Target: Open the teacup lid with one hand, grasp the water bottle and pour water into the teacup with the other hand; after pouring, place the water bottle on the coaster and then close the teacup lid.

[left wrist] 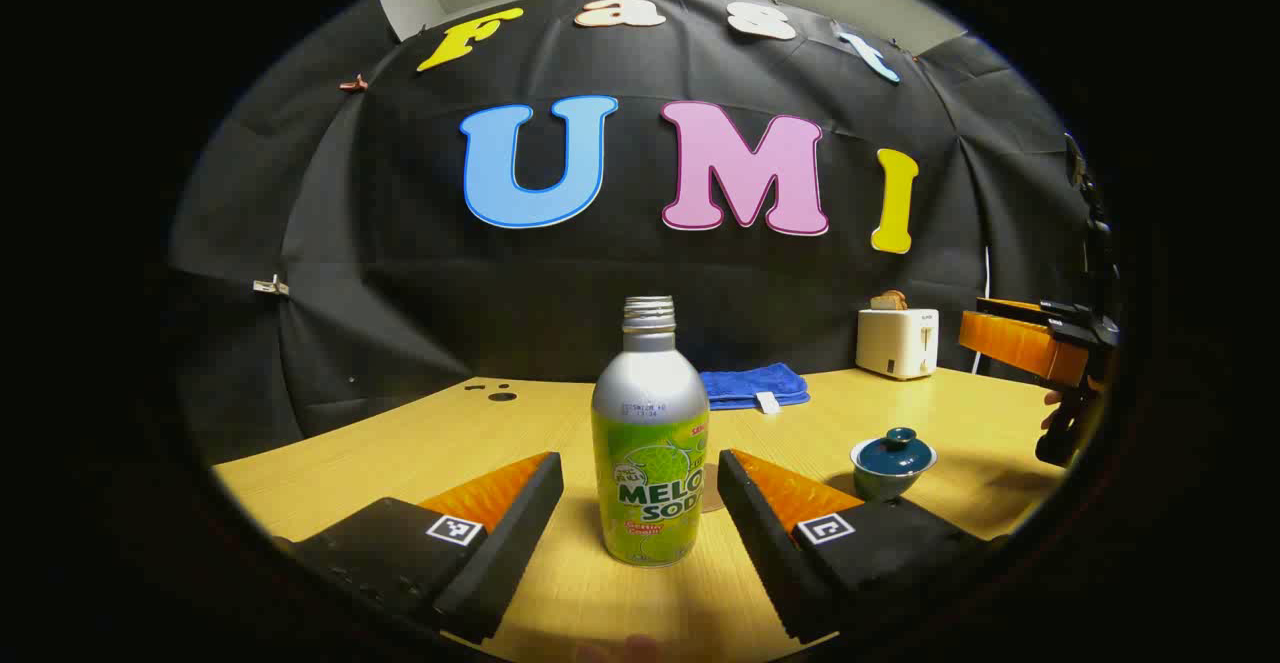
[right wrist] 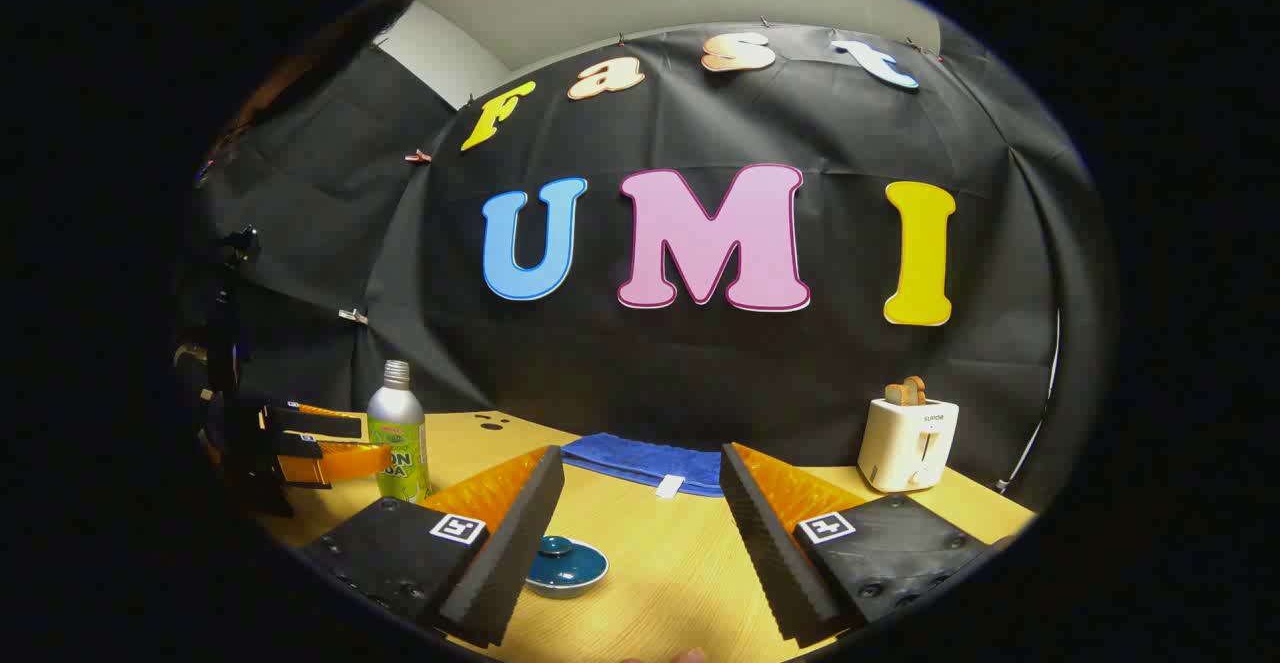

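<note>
Centrally in the left gripper view, the bottle (left wrist: pixel 650 438) stands upright on the table (left wrist: pixel 400 443) without a cap, between the wide-apart fingers of the left gripper (left wrist: pixel 640 503), untouched. Its contents cannot be seen. Lower right, the teacup (left wrist: pixel 893 463) has its lid on. The right gripper (right wrist: pixel 640 513) is spread wide, one finger partly hiding the teacup.

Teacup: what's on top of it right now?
The dark teal ceramic teacup carries its matching knobbed lid, so the inside is covered and unseen.
</note>
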{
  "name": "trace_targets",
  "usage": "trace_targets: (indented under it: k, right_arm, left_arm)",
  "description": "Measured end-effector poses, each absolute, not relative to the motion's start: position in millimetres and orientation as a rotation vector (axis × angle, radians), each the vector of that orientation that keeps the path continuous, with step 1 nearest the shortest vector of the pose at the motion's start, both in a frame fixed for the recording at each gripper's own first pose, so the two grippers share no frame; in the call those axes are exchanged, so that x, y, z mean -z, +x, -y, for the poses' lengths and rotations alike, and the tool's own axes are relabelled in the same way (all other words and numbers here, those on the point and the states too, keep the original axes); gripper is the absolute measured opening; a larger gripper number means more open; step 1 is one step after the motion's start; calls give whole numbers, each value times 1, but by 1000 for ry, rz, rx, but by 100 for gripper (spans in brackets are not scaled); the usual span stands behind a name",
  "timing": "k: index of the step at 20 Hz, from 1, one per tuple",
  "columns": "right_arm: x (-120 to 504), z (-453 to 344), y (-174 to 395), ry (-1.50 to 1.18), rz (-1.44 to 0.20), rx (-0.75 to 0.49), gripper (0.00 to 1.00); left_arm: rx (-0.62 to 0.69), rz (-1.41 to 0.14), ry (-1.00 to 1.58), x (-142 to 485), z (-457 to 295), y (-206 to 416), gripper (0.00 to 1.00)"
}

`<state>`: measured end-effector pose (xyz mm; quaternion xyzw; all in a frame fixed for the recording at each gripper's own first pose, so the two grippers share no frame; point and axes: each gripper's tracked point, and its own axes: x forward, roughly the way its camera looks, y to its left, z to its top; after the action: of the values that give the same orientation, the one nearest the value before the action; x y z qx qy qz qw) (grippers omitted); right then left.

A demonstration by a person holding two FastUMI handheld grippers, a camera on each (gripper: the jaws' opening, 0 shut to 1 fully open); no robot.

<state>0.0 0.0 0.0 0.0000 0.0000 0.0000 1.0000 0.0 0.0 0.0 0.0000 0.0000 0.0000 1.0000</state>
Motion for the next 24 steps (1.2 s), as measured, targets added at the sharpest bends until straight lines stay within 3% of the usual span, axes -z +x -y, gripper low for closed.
trace_targets:
  k: [11,18,24]
  right_arm:
    - [10,-4,1,-8,-41,-8,97]
    - [55,-32,8,-65,-209,-79,96]
    - [83,-54,20,-107,-317,-146,87]
  left_arm:
    - [1,4,3,5,0,1,99]
    - [1,6,4,7,0,2,99]
    - [2,6,4,8,0,1,99]
